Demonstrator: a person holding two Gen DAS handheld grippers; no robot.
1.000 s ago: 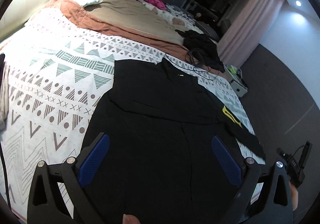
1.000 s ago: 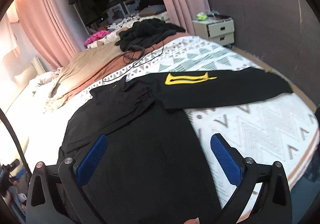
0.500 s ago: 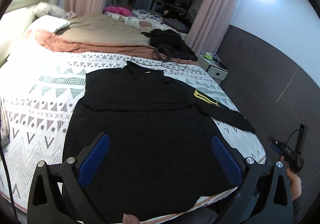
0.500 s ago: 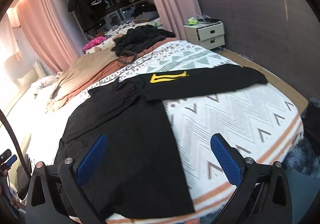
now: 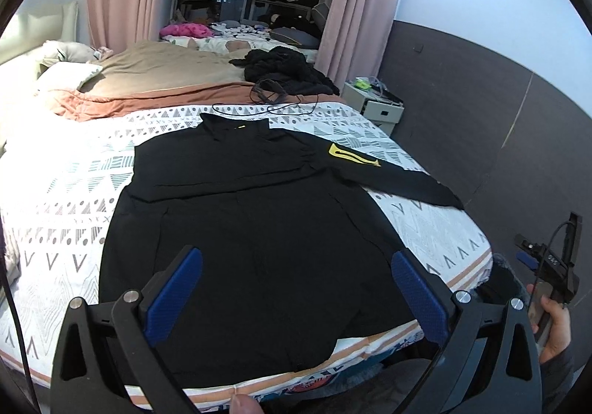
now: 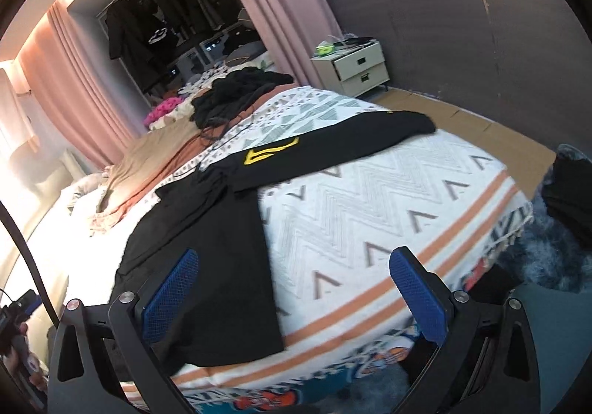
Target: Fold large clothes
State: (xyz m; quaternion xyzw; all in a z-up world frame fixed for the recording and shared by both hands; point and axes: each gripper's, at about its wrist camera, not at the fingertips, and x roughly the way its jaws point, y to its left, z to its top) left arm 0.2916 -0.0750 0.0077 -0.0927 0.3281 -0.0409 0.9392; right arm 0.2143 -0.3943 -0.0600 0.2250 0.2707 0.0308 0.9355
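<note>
1. The bed (image 5: 55, 199) has a white cover with triangle shapes.
2. A black shirt (image 5: 251, 229) lies flat in the middle.
3. Its sleeve (image 5: 399, 177) points to 3 o'clock.
4. A black clothes pile (image 5: 288, 69) sits at 12 o'clock.

Shirt (image 5: 259, 229) flat on bed (image 5: 74, 192)

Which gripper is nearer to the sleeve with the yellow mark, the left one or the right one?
Probably the right gripper. It hangs open at the bed's foot edge on the side where the sleeve stretches out. The left gripper, also open, faces the shirt's hem, with the sleeve off to its right.
</note>
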